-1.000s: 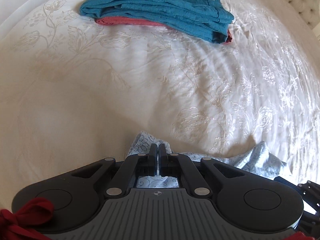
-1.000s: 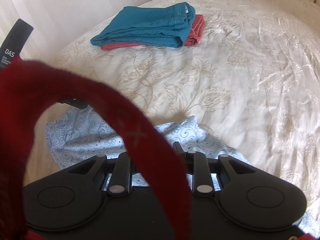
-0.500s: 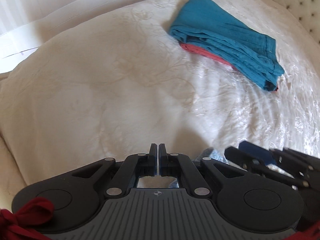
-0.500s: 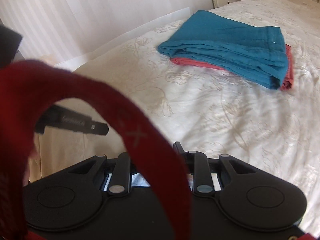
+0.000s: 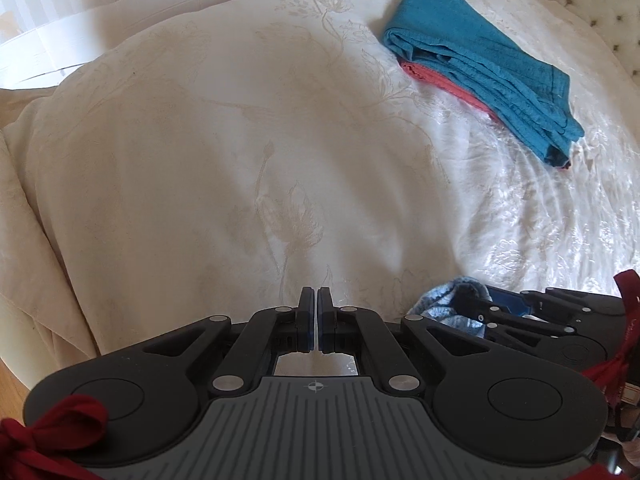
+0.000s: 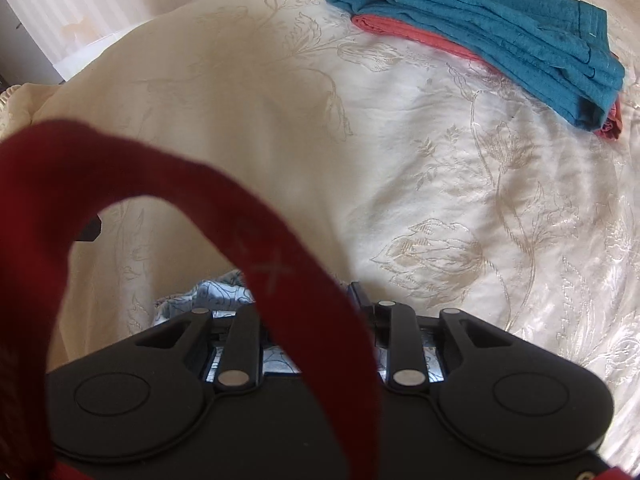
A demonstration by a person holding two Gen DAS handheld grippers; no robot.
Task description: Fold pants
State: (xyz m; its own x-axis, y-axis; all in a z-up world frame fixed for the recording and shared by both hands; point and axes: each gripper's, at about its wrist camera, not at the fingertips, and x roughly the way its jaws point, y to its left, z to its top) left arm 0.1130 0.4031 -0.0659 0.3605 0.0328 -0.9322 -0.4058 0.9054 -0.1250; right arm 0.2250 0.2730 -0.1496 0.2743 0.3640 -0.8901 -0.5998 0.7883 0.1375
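Cream bedspread (image 5: 248,128) with a pale flower pattern fills both of my views, and the bed's edge falls away on the left. My left gripper (image 5: 314,300) hangs over bare bedspread with its jaws clenched tight — I see nothing between them. Just to its right, low in the left wrist view, the pale blue patterned pants (image 5: 452,308) lie bunched on the bed, and my right gripper (image 5: 472,312) reaches into that bundle from the right.

From the right wrist view, a red strap (image 6: 280,272) loops across the lens and hides most of the right gripper (image 6: 316,308). Its jaws are closing, and the blue patterned cloth shows between and under the fingers (image 6: 360,294) — whether the pads already press on it, I cannot tell.

Farther right and toward the head of the bed, well apart from both grippers, sit folded teal pants (image 5: 488,68) stacked on a folded red garment (image 5: 444,80). A tufted headboard (image 5: 600,12) edges the far right corner.
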